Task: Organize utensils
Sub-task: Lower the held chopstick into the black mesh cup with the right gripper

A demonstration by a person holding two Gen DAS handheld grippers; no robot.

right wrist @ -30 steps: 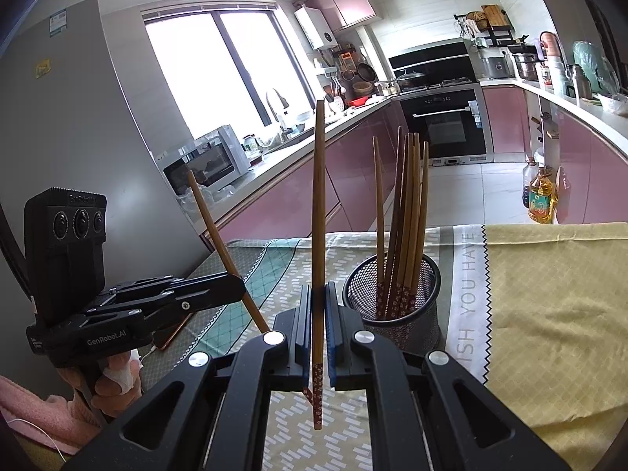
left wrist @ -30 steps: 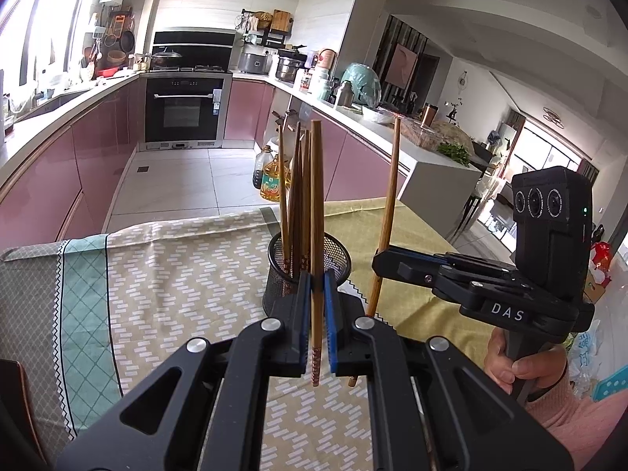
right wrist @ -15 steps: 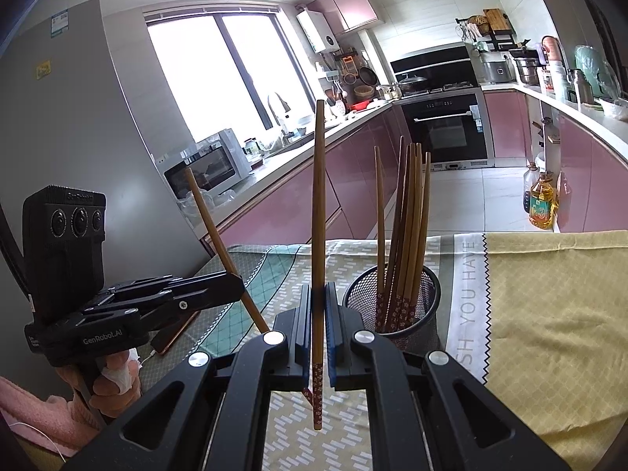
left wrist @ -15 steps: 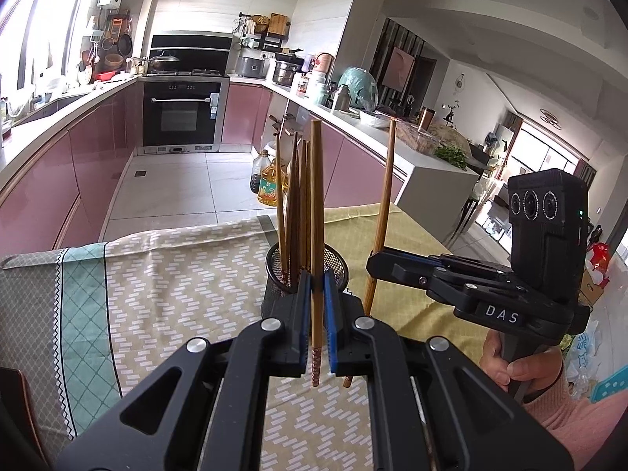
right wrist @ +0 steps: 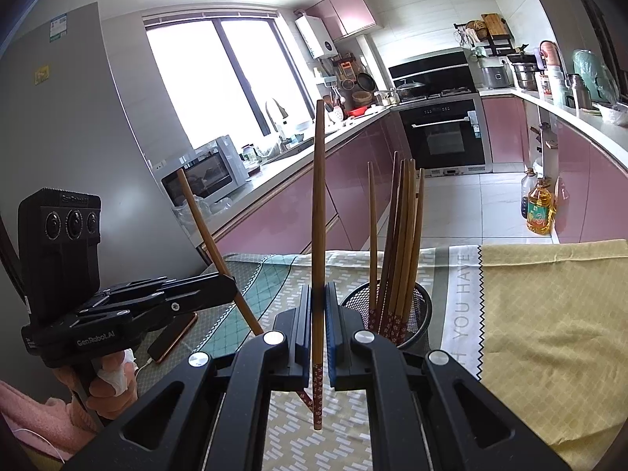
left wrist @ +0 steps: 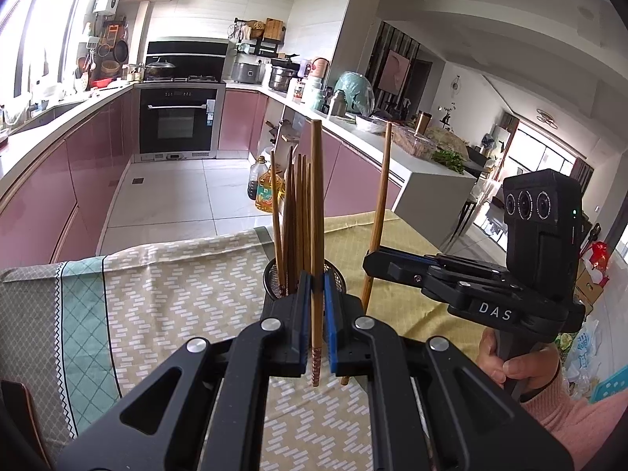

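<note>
Left gripper (left wrist: 314,314): jaws closed tight on one wooden chopstick (left wrist: 316,212), held near upright, patterned red tip hanging below the blue pads, plain end high. Right gripper (right wrist: 318,314): same story, pinched shut on a second chopstick (right wrist: 318,212), upright, floral red tip dangling under the pads. Each tool shows in the other's view; from the right wrist camera the left gripper's stick leans away at a slant. Over the last second the mesh holder (right wrist: 416,306) has crept closer and lower in the left view, now partly hidden behind the left jaws, while neither grip has loosened. Small drift, no release; I read it as both sticks being lined up over the holder, insertion not yet done. Holder is black wire mesh, round, standing on the tablecloth (left wrist: 165,286) near the seam where the patterned panel meets the yellow panel, toward the far edge of the table. It already carries a bundle of matching chopsticks (right wrist: 400,243), tips down, red floral ends visible through the mesh, plain ends fanned upward. Sticks are slim, brown, tapered. A phone (right wrist: 172,337) lies by the table's left edge, under the left tool. Next likely need: lower tip-first into the gap among the bundle.
</note>
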